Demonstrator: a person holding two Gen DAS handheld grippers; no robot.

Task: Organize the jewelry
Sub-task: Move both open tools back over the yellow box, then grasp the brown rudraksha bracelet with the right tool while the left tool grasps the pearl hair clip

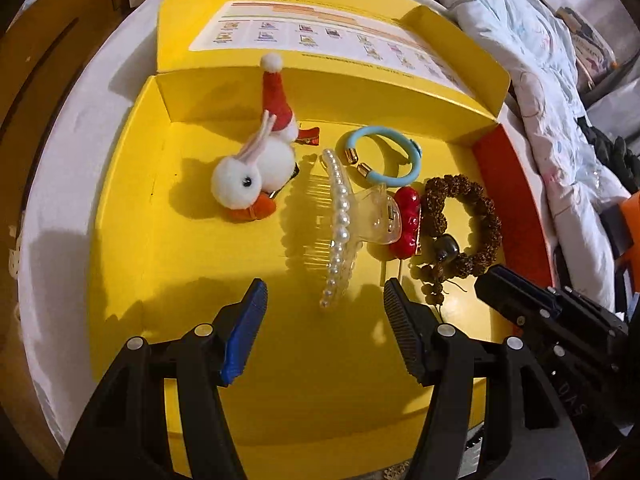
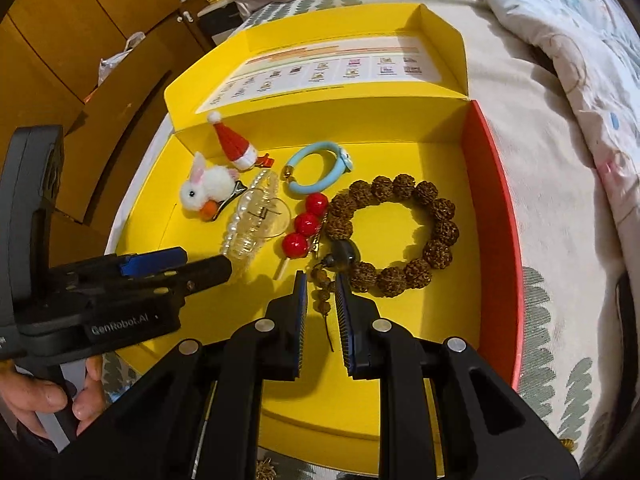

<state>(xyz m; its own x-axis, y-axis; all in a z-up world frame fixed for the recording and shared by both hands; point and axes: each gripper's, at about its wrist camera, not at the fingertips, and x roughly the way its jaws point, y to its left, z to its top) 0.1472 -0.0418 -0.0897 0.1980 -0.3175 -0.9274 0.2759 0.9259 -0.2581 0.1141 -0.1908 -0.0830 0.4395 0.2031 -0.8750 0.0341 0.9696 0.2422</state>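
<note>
Matt yellow cardboard box, fluffy plush rabbit clip, glossy red beads

The near wall of the open yellow cardboard box is hidden behind the black arms of the left gripper and cut off by the bottom edge of the left wrist view. The small print on the white chart inside the box lid is too small to be read. The metal clip under the white plush rabbit hair clip is mostly covered by the plush. In the right wrist view the person's hand is cut off at the left edge.
</note>
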